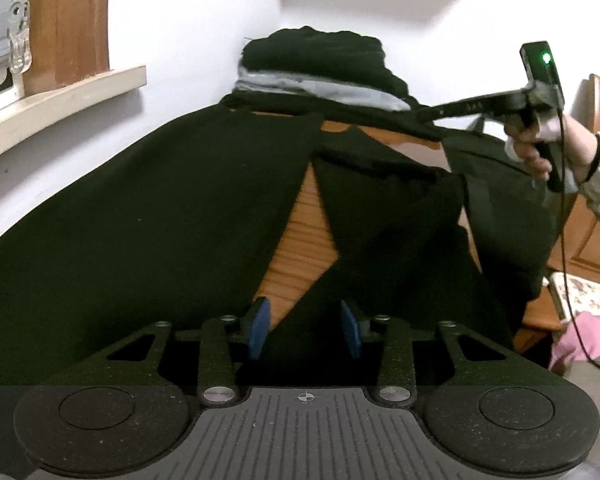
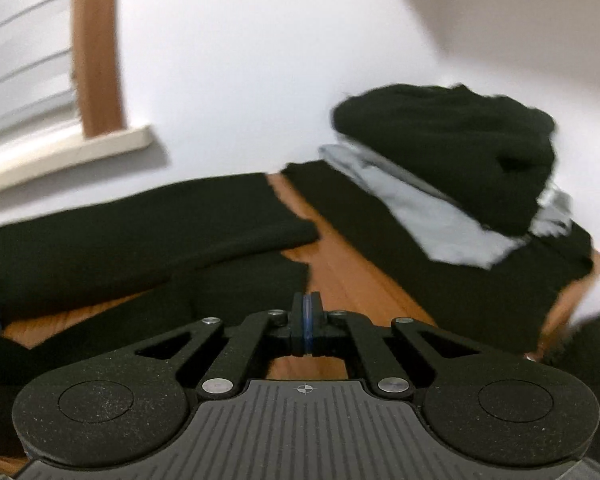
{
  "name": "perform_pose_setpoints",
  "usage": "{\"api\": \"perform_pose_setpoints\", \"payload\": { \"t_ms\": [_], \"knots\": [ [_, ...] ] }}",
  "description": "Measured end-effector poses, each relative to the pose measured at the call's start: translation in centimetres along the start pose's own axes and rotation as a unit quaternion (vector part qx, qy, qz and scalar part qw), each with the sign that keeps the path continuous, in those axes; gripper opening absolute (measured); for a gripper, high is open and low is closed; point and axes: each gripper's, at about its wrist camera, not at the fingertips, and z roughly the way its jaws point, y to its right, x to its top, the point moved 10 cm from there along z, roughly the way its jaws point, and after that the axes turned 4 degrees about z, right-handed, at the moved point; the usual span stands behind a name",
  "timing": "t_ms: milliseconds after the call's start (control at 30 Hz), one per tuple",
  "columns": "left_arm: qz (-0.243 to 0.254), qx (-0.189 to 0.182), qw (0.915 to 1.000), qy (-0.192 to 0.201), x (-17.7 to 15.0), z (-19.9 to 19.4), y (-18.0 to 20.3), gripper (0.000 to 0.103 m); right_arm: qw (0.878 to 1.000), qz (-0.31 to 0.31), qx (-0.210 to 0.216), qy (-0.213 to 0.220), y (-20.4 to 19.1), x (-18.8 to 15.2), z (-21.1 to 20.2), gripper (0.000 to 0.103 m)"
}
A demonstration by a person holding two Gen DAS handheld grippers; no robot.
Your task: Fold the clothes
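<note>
Where spread on table [image 1: 308, 220], black garment [image 1: 140, 220] lies flat

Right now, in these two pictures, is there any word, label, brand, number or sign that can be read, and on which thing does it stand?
No readable text in either view.
Right gripper: faint pale marks on its arm, too small and blurred to read.
Left gripper: only a crosshair mark on its body, no letters.
Black garment and folded pile: no label visible.

We seem to be in a home: a cream-painted window sill [image 1: 60, 92] with wooden frame, an orange-brown wooden table [image 2: 352, 276], and a floral-patterned cloth [image 1: 588, 296].
</note>
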Motion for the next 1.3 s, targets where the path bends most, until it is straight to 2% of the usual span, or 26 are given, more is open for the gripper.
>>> {"api": "perform_pose_setpoints", "payload": {
  "t_ms": [100, 167, 300, 333, 367, 400, 500, 533, 600, 633, 833, 967, 1167, 1300],
  "knots": [
    [-0.001, 0.013, 0.9999, 0.004, -0.2, -0.2, 0.1, 0.041, 1.000, -0.022, 0.014, -0.003, -1.9, 0.3, 0.3, 0.007],
    [-0.007, 0.019, 0.9998, 0.007, -0.3, -0.4, 0.2, 0.039, 0.999, -0.038, 0.027, -0.015, -3.7, 0.2, 1.6, 0.027],
    [-0.015, 0.026, 0.9995, 0.012, -0.4, -0.6, 0.5, 0.017, 0.997, -0.042, 0.054, -0.034, -6.5, -0.7, 4.1, 0.032],
    [-0.014, 0.027, 0.9994, 0.013, -0.4, -0.7, 0.6, 0.011, 0.996, -0.043, 0.068, -0.039, -7.3, -1.0, 4.5, 0.037],
    [-0.016, 0.031, 0.9993, 0.014, -0.4, -0.7, 0.6, 0.009, 0.995, -0.045, 0.078, -0.044, -8.1, -1.2, 4.8, 0.043],
    [-0.018, 0.035, 0.9991, 0.014, -0.4, -0.8, 0.6, 0.007, 0.994, -0.052, 0.082, -0.050, -8.8, -1.4, 5.2, 0.043],
    [-0.019, 0.045, 0.9985, 0.023, -0.1, -1.4, 0.7, 0.005, 0.993, -0.084, 0.064, -0.061, -9.6, -2.3, 6.1, 0.041],
    [-0.019, 0.046, 0.9985, 0.025, -0.1, -1.5, 0.9, 0.005, 0.993, -0.084, 0.062, -0.062, -9.4, -2.4, 6.2, 0.033],
    [-0.016, 0.051, 0.9982, 0.027, 0.1, -1.8, 1.1, 0.004, 0.993, -0.075, 0.064, -0.060, -8.5, -2.4, 6.0, 0.009],
    [-0.013, 0.052, 0.9982, 0.027, 0.1, -2.0, 1.2, 0.004, 0.994, -0.066, 0.065, -0.057, -7.8, -2.2, 5.7, 0.005],
    [-0.022, 0.060, 0.9952, 0.074, 2.0, -4.3, 1.1, 0.004, 0.999, -0.014, 0.009, 0.034, -1.5, 0.6, -0.3, 0.004],
    [-0.031, 0.057, 0.9925, 0.103, 3.2, -5.5, 1.1, 0.004, 0.999, 0.019, -0.014, 0.047, 2.4, 1.0, -3.0, 0.004],
    [-0.027, 0.061, 0.9928, 0.099, 3.2, -4.8, 1.4, 0.004, 0.998, 0.021, -0.024, 0.063, 3.2, 1.0, -4.1, 0.004],
    [-0.025, 0.051, 0.9899, 0.130, 4.3, -6.9, 1.9, 0.004, 0.995, 0.019, -0.019, 0.099, 2.9, 3.4, -8.0, 0.003]
  ]
}}
